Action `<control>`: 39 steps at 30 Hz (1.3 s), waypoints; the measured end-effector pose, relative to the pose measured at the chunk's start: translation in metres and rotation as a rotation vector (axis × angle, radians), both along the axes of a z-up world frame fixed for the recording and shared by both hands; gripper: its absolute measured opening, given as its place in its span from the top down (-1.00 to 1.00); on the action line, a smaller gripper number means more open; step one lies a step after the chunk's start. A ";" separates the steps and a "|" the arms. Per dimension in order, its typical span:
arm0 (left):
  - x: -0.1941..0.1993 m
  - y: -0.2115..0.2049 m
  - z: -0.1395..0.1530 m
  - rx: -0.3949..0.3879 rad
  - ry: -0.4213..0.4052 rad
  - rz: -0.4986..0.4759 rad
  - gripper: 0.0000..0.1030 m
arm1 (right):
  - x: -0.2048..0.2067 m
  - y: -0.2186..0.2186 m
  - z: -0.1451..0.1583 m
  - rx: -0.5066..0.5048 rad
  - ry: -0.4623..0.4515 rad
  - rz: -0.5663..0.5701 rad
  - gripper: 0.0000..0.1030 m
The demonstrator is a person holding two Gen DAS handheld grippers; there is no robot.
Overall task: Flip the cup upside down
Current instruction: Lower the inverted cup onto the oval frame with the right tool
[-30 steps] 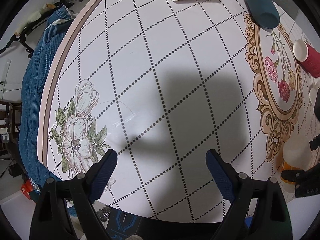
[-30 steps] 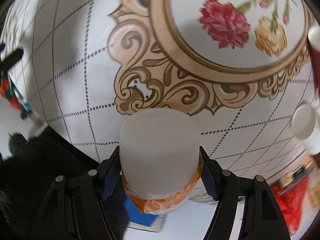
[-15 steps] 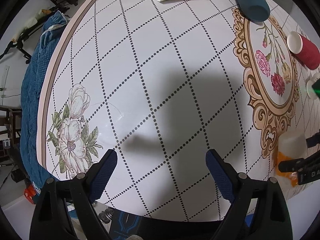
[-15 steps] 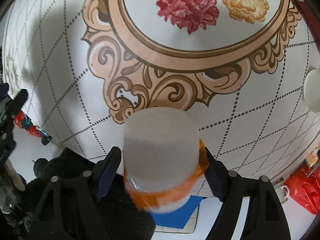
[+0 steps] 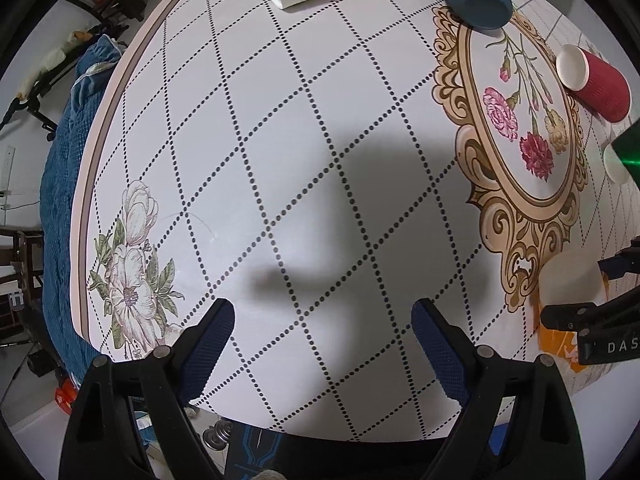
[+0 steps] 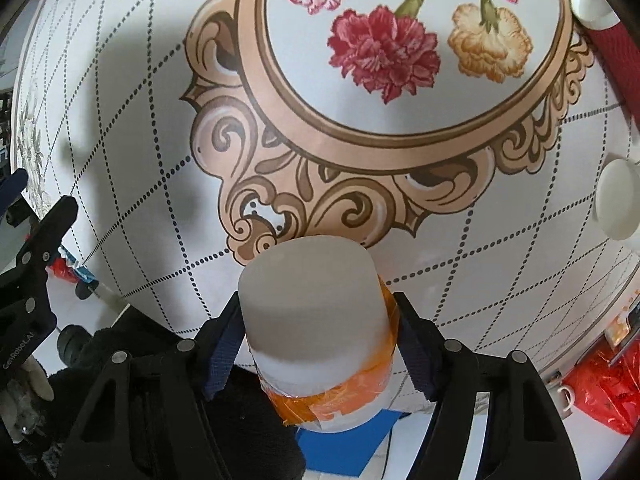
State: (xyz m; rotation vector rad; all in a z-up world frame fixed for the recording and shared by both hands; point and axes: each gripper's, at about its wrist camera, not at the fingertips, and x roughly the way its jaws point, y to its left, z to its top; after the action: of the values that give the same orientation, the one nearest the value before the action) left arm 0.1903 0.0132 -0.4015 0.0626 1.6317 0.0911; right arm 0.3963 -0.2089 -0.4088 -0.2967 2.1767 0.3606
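Now right tool (image 6: 316, 344) pinches frosted cup (image 6: 316, 316), closed end forward, at tabletop's (image 6: 460, 280) six-o'clock edge; slick wall may slip. Left tool (image 5: 322, 344) spread, empty.

Perhaps five cups (image 5: 568, 276); two grippers (image 5: 322, 326).

- Left gripper (image 5: 322, 334): matte black plastic arms with triangular cut-outs and silver rivets at the joints; fingers (image 5: 208, 346) faced with dark blue knurled pads.
- Right gripper (image 6: 318, 344): same black frame, silver rivets, blue pads (image 6: 222, 354).
- White lettering "DAS" on the right gripper's side, seen from the left wrist.
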 end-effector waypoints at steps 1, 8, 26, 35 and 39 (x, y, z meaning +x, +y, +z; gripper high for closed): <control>-0.001 -0.004 0.000 -0.001 0.003 0.000 -0.76 | -0.001 0.001 0.004 0.003 -0.018 -0.002 -0.41; 0.005 -0.004 -0.003 -0.019 0.021 0.014 -0.76 | 0.006 -0.016 0.051 0.076 -0.232 -0.100 -0.41; 0.077 -0.021 -0.012 0.007 -0.004 0.010 -0.76 | 0.015 -0.031 0.103 0.247 -0.933 -0.413 -0.41; 0.057 -0.027 -0.009 0.006 -0.002 -0.043 -0.76 | -0.014 -0.022 0.086 0.235 -0.914 -0.334 -0.41; 0.047 -0.026 -0.002 0.007 -0.012 -0.053 -0.76 | -0.020 -0.024 0.086 0.213 -0.900 -0.346 -0.42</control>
State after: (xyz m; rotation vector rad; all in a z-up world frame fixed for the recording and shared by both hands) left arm 0.2375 -0.0127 -0.4037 0.1109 1.6163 0.0566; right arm 0.3764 -0.2331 -0.3233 0.0493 1.2559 0.1984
